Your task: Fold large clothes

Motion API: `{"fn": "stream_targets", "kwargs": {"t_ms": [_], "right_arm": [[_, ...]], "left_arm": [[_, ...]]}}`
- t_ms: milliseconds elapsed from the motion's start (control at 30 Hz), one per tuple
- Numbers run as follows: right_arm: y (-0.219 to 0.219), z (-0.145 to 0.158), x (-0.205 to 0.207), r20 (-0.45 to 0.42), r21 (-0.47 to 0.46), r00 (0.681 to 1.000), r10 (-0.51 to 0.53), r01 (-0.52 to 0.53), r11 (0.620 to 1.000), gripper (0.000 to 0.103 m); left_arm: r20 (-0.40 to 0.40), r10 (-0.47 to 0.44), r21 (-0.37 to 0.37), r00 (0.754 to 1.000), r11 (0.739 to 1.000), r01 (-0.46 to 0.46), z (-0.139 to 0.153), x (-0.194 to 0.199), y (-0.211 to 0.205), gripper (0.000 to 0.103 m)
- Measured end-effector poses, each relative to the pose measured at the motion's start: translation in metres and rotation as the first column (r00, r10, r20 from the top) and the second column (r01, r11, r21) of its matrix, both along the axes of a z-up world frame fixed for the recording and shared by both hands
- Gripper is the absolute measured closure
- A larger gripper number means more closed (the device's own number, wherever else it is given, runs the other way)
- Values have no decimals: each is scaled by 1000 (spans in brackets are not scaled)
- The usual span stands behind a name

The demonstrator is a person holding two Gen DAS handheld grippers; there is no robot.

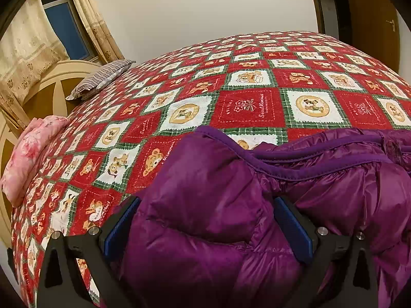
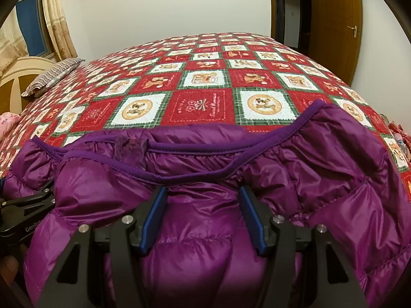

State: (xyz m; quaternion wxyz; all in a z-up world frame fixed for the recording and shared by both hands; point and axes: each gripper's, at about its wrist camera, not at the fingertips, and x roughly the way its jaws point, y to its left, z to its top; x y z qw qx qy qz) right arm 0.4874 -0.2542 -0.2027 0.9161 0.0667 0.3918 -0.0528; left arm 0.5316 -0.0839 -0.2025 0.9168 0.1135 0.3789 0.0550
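**Inspector A:** Where does the garment lie?

**Inspector B:** The purple down jacket (image 1: 231, 192) lies on the near part of the bed, bunched, over the red, white and green checked bedspread (image 1: 246, 107) with bear motifs. Its darker purple trim runs across the top of the bundle, facing the far side of the bed.

**Inspector A:** The left gripper?

**Inspector B:** The left gripper (image 1: 205, 220) has its blue-padded fingers (image 1: 292, 223) set wide, one on each side of a puffy quilted fold. The padding fills the whole gap and both pads lie against the fabric. I read that as a grip on the jacket.

**Inspector A:** And the right?

**Inspector B:** The right gripper (image 2: 203, 215) stands about half open, its fingers (image 2: 253, 218) flanking a bulge of the same jacket (image 2: 205, 159) just below the trim. Fabric swells between them and touches both pads; it appears pinched.

**Inspector A:** Are the two tools in sight of each other?

**Inspector B:** The right wrist view shows part of the other black tool at its left edge, against the jacket.

**Inspector A:** Surroundings?

**Inspector B:** A striped pillow (image 1: 100, 79) sits at the headboard (image 1: 48, 87). A pink folded item (image 1: 28, 159) rests at the bed's left edge. Curtains (image 1: 28, 48) and a window lie beyond, and a brown door (image 2: 334, 25) at far right.
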Motion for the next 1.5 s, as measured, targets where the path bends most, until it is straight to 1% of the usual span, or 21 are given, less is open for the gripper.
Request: {"fn": "stream_targets", "kwargs": {"t_ms": [467,567,633,667,700,767,833,900,967,1033,1100,1167,1200,1367,1500], "right_arm": [[1,0,0,-2,-3,1000,1,-1,1000,41],[0,0,0,-4,-10,1000,0,0,1000,41],[0,0,1,-12,-20,1000,2,-2,1000,40],[0,1,2,-20,-25,1000,4,-4,1000,40],[0,3,2,-26,-29,1000,7,-8,1000,40],[0,13,-6,-25,-32,1000,-6,6,999,41],[5,30,-20,33,-8,999,-34,34,999,41],[16,45,-30,78,3,996,-34,34,999,40],[31,51,-33,99,0,995,-2,2,1000,40],[44,42,-26,67,-46,997,28,-25,999,40],[44,25,-19,19,-60,1000,19,-18,998,40],[39,10,-14,-15,-54,1000,4,-5,999,39],[34,8,-14,-7,-40,1000,2,-2,999,38],[36,5,-10,-14,-52,1000,-5,4,999,36],[37,3,-9,-11,-58,1000,-9,8,998,36]], "left_arm": [[-1,0,3,1000,1000,0,0,1,-3,1],[-11,0,10,1000,1000,0,0,2,-1,1],[-22,2,21,1000,1000,-2,6,1,2,1],[-22,18,21,1000,1000,-17,13,-3,7,1],[-16,23,-7,1000,1000,-23,22,-10,14,1],[9,3,-82,1000,997,-2,39,-28,23,1],[43,3,-86,999,996,1,50,-44,30,1],[72,5,-89,997,996,2,54,-56,38,1],[64,-3,-83,998,997,8,48,-58,37,1],[26,2,-43,1000,999,0,35,-54,32,1],[1,8,-31,1000,999,-7,21,-47,25,1],[-29,15,-55,999,998,-17,7,-41,28,1],[-30,17,-74,999,997,-19,6,-40,31,1],[-35,16,-79,999,997,-19,1,-38,24,1],[-53,12,-113,999,993,-18,-1,-36,24,1]]}}
